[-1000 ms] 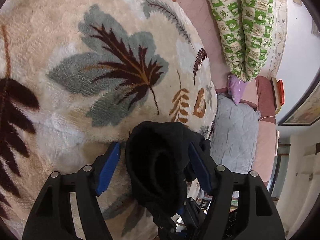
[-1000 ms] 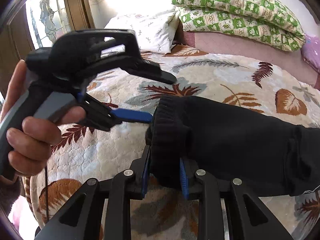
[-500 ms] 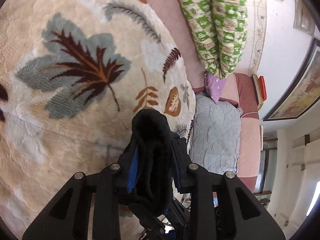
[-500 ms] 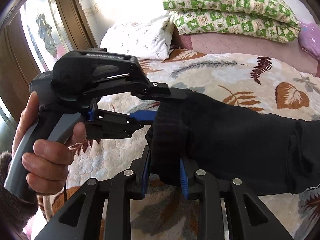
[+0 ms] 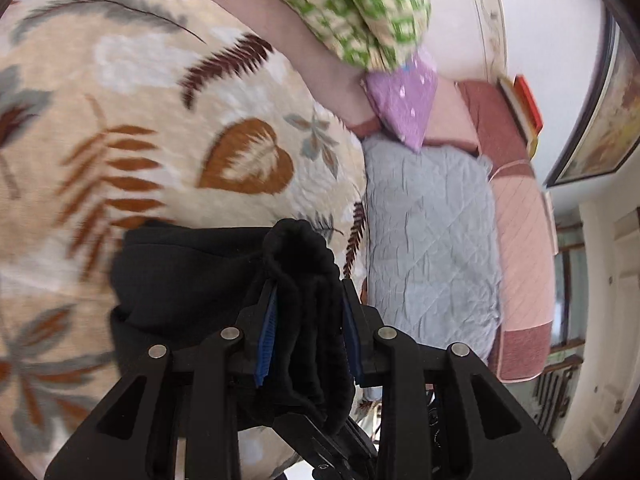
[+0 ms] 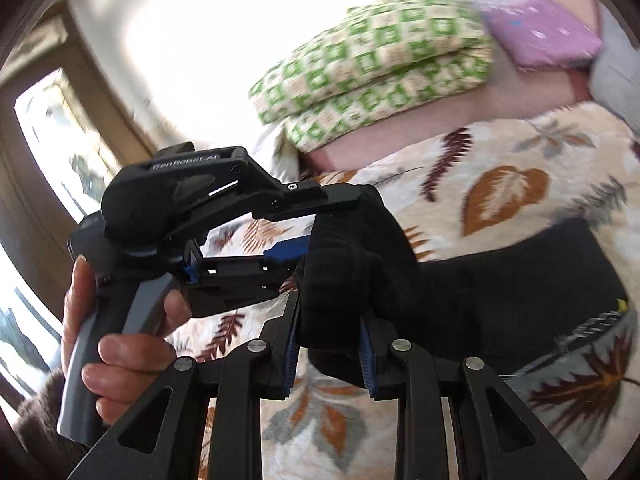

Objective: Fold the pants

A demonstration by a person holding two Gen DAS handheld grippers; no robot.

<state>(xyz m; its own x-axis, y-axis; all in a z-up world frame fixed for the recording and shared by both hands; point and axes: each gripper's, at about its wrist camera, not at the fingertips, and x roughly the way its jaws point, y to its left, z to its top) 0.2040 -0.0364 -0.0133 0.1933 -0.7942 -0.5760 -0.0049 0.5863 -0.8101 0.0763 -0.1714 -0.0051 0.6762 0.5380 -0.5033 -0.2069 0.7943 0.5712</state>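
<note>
Pants (image 6: 500, 280): black, thick knit fabric, one ribbed cuff end bunched and lifted above the bed, the remainder trailing down to rest across the leaf-print blanket (image 5: 140, 140). Left gripper (image 5: 308, 344): clenched on the ribbed cuff, blue pads pressed into the cloth on both sides; seen from the side in the right wrist view (image 6: 320, 232), where its upper finger lies along the top of the bunched fabric. Right gripper (image 6: 328, 356): likewise clamped on the same cuff end, lower down, the cloth bulging over and between its blue pads. Left hand (image 6: 116, 344): wrapped round the grey handle of the left gripper, a brown sleeve edge at the wrist. Waistband and second leg: not identifiable; the garment's far end is cut off by the right gripper's frame and by the picture's edge, with only a small yellow tag and a pale strip visible low at the right. Surroundings, all motion-blurred: green-and-cream checked pillows (image 6: 380, 64) stacked at the head of the bed, a small purple cushion (image 5: 404, 96) touching them, a grey quilted pad (image 5: 428, 240) beside the blanket, a pink bedsheet (image 5: 520, 240) beneath. Framed picture (image 5: 600, 120) on the wall, partly cut off. Window at the left of the right wrist view overexposed; details unreadable.
</note>
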